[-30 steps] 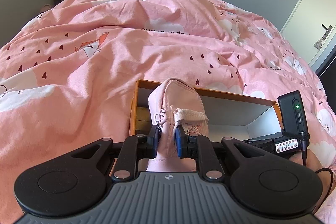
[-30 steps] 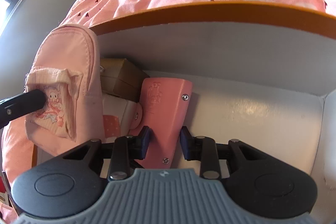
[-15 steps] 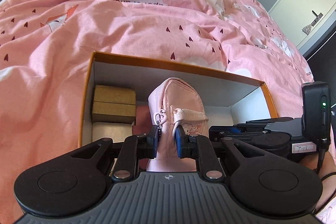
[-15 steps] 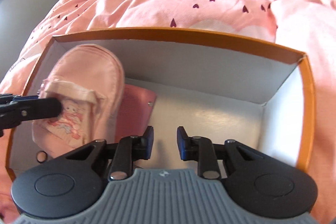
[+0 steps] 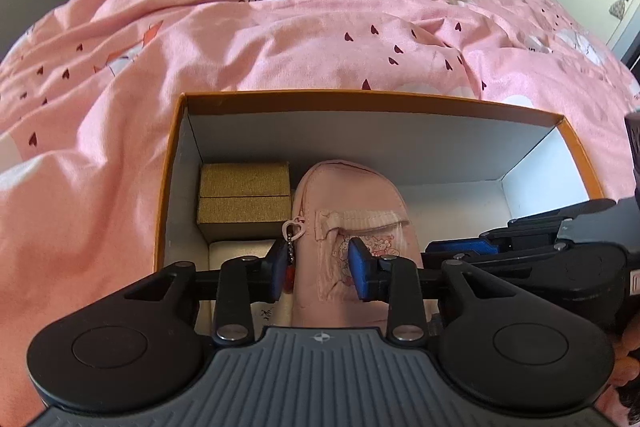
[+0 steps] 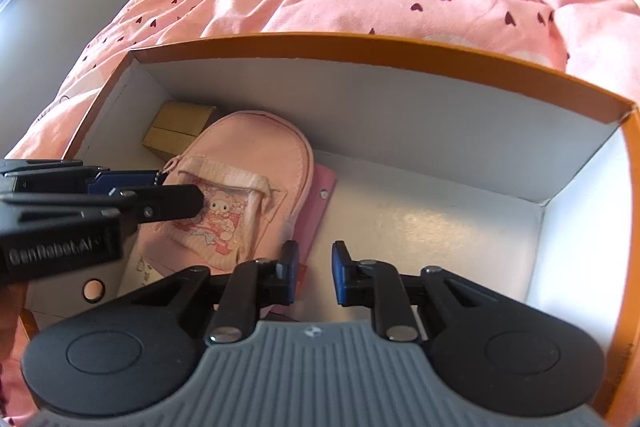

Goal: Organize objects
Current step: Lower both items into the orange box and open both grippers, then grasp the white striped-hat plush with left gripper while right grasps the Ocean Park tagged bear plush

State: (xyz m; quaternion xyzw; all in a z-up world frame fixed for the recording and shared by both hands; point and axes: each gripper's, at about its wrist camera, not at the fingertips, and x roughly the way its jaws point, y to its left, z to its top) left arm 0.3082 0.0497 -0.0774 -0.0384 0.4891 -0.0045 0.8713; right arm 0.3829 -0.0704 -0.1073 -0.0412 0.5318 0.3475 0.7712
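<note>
Pouch sits between opening left claw, marked "GenRobot.AI"; right claw closing empty.

Left gripper angled steeply downward, jaws opening, blue pads parted and no longer pressing. Right gripper tilted down alike just beside it, jaws closing with a narrow gap and nothing between them.

Pouch: pink woven cloth, matt, printed front pocket. Duvet: soft creased cotton-like cloth. Storage box: cardboard, orange edge, white smooth inside, slight sheen on floor. Small box: gold, grainy texture.
</note>
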